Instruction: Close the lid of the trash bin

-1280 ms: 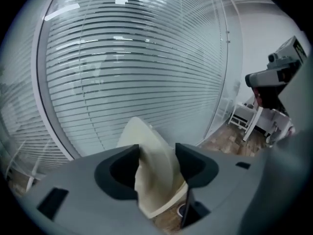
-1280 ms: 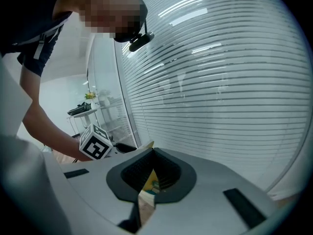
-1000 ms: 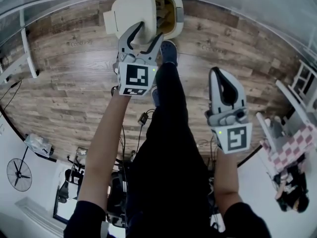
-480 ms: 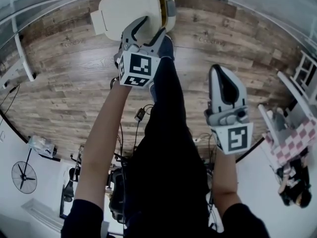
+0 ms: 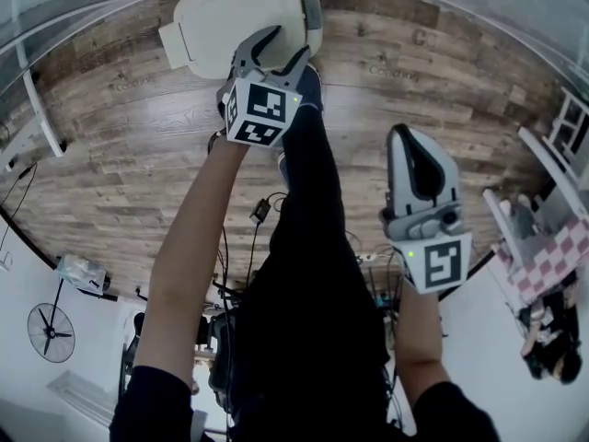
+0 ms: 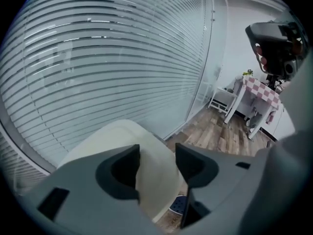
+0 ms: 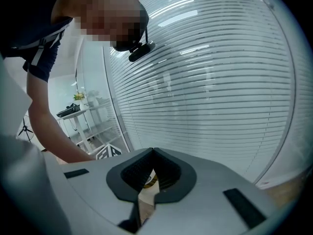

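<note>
Lid [image 5: 235,21] of trash bin [image 5: 314,15], far left, now down; opening we saw earlier is covered. Left gripper [image 5: 281,46] jaws wide, closing, astride lid, probably pushing. Right gripper [image 5: 410,136] pinched together, empty. Task nearly done, we judge.

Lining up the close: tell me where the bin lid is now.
Head view, top centre-left: the cream lid sits over the bin on the wood floor, just beyond the left gripper, showing between its closing jaws.

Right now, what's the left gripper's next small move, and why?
Probably press the lid down the last bit. The left gripper is over it, its jaws closing with the lid between them. The trash bin shows a grey rim alongside, so the lid may not be seated.
</note>
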The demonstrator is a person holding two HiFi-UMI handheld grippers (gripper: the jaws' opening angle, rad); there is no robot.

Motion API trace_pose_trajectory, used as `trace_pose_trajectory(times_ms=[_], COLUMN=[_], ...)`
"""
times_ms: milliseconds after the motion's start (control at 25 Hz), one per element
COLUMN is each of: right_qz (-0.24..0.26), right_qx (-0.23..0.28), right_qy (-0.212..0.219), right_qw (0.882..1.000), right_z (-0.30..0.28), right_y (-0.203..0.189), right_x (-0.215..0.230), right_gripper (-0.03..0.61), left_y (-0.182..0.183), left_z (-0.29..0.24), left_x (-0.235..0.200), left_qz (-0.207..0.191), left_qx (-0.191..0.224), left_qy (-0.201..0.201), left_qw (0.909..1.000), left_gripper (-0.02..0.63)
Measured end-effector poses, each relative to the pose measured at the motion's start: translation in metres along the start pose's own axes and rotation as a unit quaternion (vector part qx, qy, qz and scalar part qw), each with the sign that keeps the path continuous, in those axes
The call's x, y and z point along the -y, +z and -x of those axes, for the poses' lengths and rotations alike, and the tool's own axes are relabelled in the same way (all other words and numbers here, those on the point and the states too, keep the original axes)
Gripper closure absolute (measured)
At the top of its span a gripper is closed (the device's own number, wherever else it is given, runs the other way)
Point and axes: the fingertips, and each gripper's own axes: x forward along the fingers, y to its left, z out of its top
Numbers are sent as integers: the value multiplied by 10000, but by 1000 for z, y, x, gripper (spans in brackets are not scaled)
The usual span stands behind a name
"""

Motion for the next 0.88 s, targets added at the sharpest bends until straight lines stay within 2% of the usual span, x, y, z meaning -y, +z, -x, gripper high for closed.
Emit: trace_pose_trajectory(times_ms=[120, 280, 560, 760, 880], right_qz=[-54, -127, -150, -163, -143], right_qx=[19, 5, -58, -53, -62], right_qy=[-16, 12, -21, -61, -43], right_qw=[10000, 9999, 9999, 9998, 9999], right_z=[-3, -5, -2, 0, 0], right_y=[0, -3, -8, -8, -9], right_x=[2, -3, 5, 10, 10], right_gripper=[575, 575, 575, 575, 575], left_y=[-5, -12, -19, -21, -20], left_z=[-9, -18, -28, -31, -33], left_x=[1, 0, -1, -3, -5], left_qz=[-45, 80, 256, 705, 799], left_qx=[-141, -341, -583, -684, -682], left_qy=[-86, -208, -148, -186, -147], left_qw=[9999, 9992, 9979, 9950, 9944], left_gripper=[382, 382, 383, 387, 400])
